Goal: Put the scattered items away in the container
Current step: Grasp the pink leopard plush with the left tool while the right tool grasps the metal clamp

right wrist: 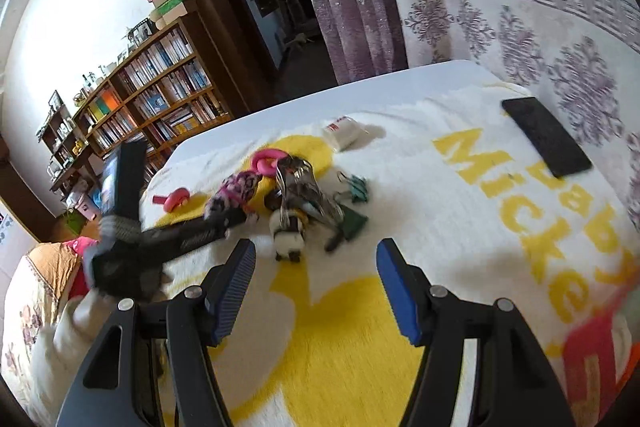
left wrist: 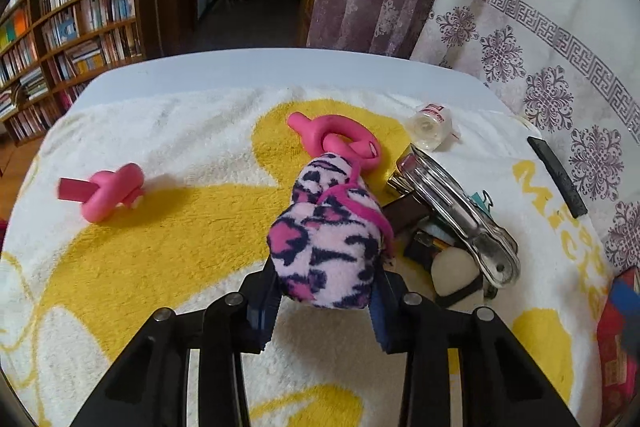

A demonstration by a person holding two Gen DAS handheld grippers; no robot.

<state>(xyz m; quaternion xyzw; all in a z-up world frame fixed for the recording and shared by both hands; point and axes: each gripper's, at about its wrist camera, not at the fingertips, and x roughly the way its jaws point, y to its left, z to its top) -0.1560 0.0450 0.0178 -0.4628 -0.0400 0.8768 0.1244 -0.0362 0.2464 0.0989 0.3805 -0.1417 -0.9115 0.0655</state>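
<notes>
A fuzzy pink leopard-print sock (left wrist: pixel 324 239) lies on the yellow and white towel (left wrist: pixel 180 251), and my left gripper (left wrist: pixel 324 293) is shut on its near end. The right wrist view shows the same sock (right wrist: pixel 236 189) held by the left gripper (right wrist: pixel 192 233). My right gripper (right wrist: pixel 316 255) hovers open over the towel (right wrist: pixel 352 327), with nothing between its blue pads. Just beyond it lies a pile of small items. Two pink knotted rubber pieces (left wrist: pixel 112 193) (left wrist: pixel 336 139) lie on the towel. A red container (left wrist: pixel 618 347) (right wrist: pixel 592 367) sits at the right edge, blurred.
The pile beside the sock holds a shiny metal clip (left wrist: pixel 460 211), a pale makeup sponge (left wrist: pixel 454 273), a teal binder clip (right wrist: pixel 356 187) and dark bits. A small clear bottle (left wrist: pixel 430 125) lies behind. A flat black slab (right wrist: pixel 546 135) rests near the curtain. A bookshelf (left wrist: pixel 72 27) stands far left.
</notes>
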